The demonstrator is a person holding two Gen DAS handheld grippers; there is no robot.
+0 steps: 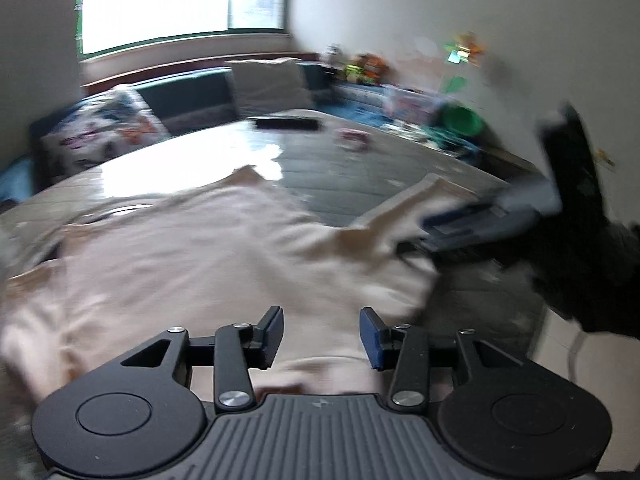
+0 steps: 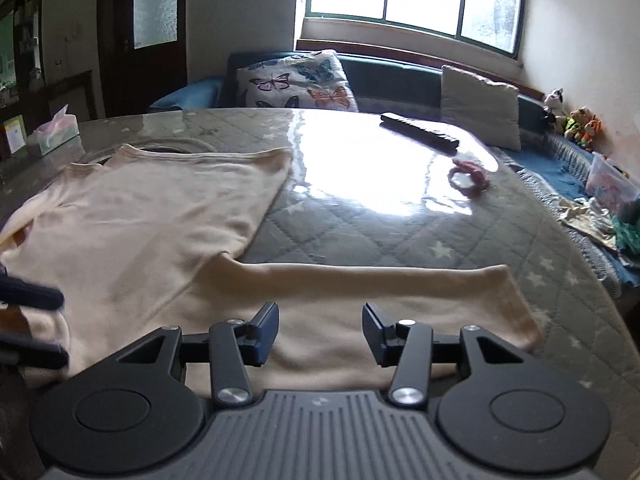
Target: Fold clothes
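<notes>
A cream long-sleeved shirt lies spread on the table, with one sleeve stretched out to the right. My right gripper is open and empty just above the sleeve's near edge. My left gripper is open and empty above the shirt's body. The left wrist view is blurred by motion. In it the right gripper shows at the right, by the sleeve end. The left gripper's fingers show at the left edge of the right wrist view.
The table has a grey quilted star cloth under glossy film. On it lie a black remote, a pink ring-shaped item and a tissue box. A sofa with a butterfly cushion, toys and clutter stands beyond.
</notes>
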